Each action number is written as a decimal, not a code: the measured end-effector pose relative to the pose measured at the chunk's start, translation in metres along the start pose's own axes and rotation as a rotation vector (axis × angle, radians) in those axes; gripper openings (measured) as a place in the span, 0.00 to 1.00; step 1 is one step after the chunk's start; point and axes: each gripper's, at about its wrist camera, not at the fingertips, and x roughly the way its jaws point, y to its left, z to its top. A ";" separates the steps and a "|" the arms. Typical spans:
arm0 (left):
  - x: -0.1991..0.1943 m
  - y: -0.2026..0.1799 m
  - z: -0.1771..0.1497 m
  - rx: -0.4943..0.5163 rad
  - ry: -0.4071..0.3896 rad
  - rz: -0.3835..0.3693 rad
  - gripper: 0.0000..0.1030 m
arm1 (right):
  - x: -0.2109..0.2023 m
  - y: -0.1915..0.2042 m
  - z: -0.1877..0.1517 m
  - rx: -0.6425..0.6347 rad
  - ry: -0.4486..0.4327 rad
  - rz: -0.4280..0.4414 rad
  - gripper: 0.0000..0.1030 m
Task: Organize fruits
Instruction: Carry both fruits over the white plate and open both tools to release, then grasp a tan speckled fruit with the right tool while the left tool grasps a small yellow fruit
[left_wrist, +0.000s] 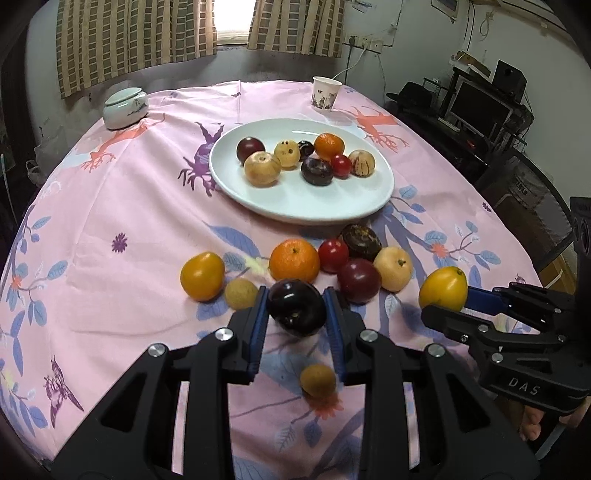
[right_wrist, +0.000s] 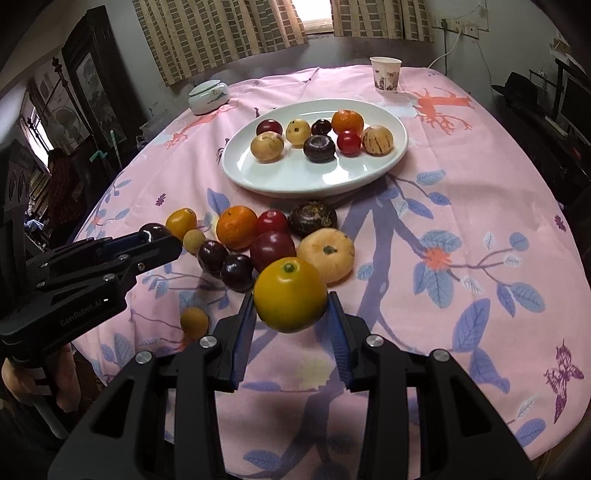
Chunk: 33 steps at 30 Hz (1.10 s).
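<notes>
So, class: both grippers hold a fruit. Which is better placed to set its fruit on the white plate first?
Right, probably. The right gripper holds its yellow fruit with bare cloth leading to the white plate past the pale fruit. The left gripper, holding the dark plum, faces the fruit cluster.

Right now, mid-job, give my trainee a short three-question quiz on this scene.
1. True or false: the left gripper grips a dark plum.
2. What does the right gripper hold: (a) orange, (b) yellow fruit, (c) red tomato?
3. How many fruits lie on the white plate?

Key: 1 true. 2 b. 3 eight.
</notes>
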 end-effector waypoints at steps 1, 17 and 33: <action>0.001 0.000 0.010 0.011 -0.008 0.010 0.29 | 0.001 -0.001 0.008 -0.007 0.000 0.008 0.38; 0.148 0.031 0.189 -0.024 0.097 0.084 0.30 | 0.115 -0.031 0.167 -0.053 0.047 -0.036 0.37; 0.141 0.038 0.213 -0.073 0.037 0.075 0.59 | 0.115 -0.040 0.181 -0.019 -0.061 -0.065 0.70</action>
